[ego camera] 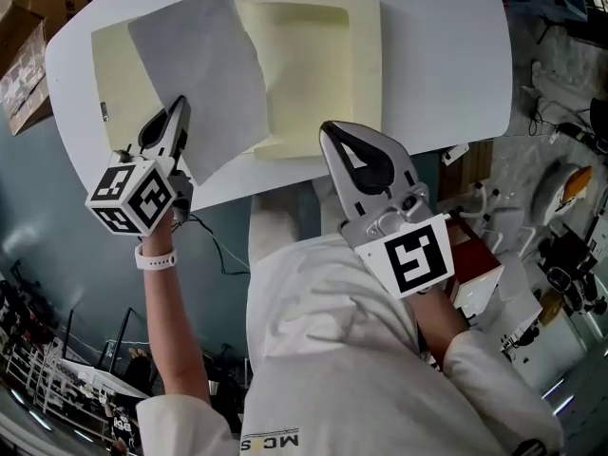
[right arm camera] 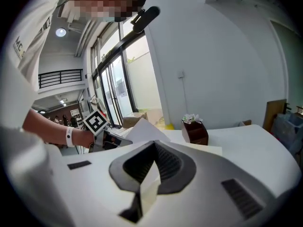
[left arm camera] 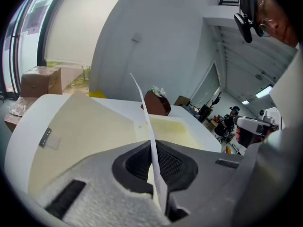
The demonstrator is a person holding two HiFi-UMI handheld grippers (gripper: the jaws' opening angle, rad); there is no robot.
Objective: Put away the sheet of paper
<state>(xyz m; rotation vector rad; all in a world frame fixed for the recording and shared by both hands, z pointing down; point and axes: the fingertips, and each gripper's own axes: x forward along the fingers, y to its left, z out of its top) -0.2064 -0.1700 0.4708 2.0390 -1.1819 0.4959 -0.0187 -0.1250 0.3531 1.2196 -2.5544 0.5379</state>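
Left claw (ego camera: 178, 104) is clamped on the grey sheet of paper (ego camera: 204, 65), over the open cream folder (ego camera: 306, 65) on the white bench (ego camera: 446, 55). Right claw (ego camera: 328, 131) pinches the folder's near edge.

I count one white table (ego camera: 456, 55). On the table there is one open cream folder (ego camera: 313, 74) with two leaves, and one sheet of paper (ego camera: 204, 74) over it. At the table's far edge stands one brown tissue box (right arm camera: 195, 132). Off the table's far left corner are two cardboard boxes (ego camera: 24, 79). At the table's near edge are two grippers, my left gripper (ego camera: 179, 103) and right gripper (ego camera: 327, 131). Each carries one marker cube (ego camera: 133, 196), and there is one white wristband (ego camera: 157, 257).
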